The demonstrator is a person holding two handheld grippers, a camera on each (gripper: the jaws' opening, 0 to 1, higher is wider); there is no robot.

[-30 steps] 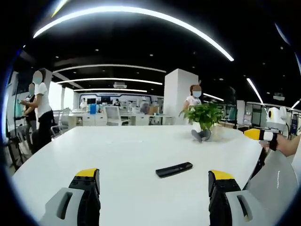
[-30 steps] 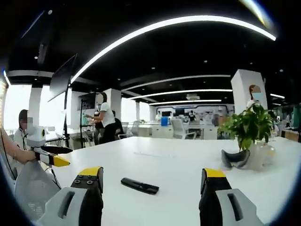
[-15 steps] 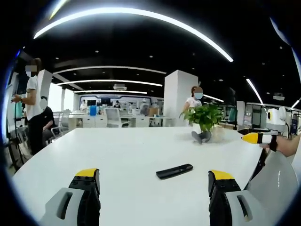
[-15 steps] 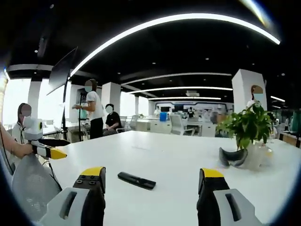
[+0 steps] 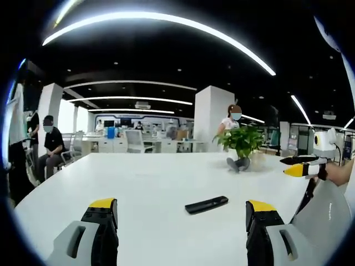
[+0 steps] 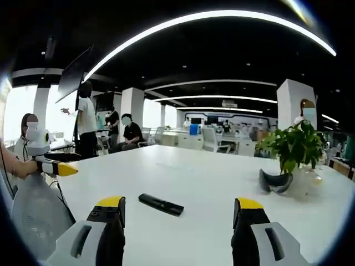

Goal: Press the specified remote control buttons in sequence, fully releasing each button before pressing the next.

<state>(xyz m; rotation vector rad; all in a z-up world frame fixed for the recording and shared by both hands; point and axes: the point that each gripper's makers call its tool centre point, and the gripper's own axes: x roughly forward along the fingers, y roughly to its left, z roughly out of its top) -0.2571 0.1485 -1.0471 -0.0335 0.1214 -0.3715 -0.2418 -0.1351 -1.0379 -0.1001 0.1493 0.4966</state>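
My left hand-held gripper (image 5: 180, 213) hangs just over the near edge of the wide white counter (image 5: 144, 177), its black, yellow-tipped jaws spread wide with nothing between them. My right hand-held gripper (image 6: 178, 211) is released the same way, jaws apart and empty above the counter. The slim black rectangular remote control (image 5: 206, 204) lies flat on the counter a little beyond the jaw tips; in the left gripper view it sits right of centre between the jaws, and in the right gripper view it lies left of centre, nearer the left jaw. Neither hand-held gripper touches it. At the right edge of the left gripper view the yellow tip of my right hand-held gripper pokes in, and my left one shows likewise at the left edge of the right gripper view. Farther back on the counter stands a leafy green potted plant (image 6: 293, 149) with a dark curved object (image 6: 275, 181) at its base. Beyond it, people (image 6: 85, 119) stand and sit in an open office under long curved ceiling lights (image 5: 161, 22).
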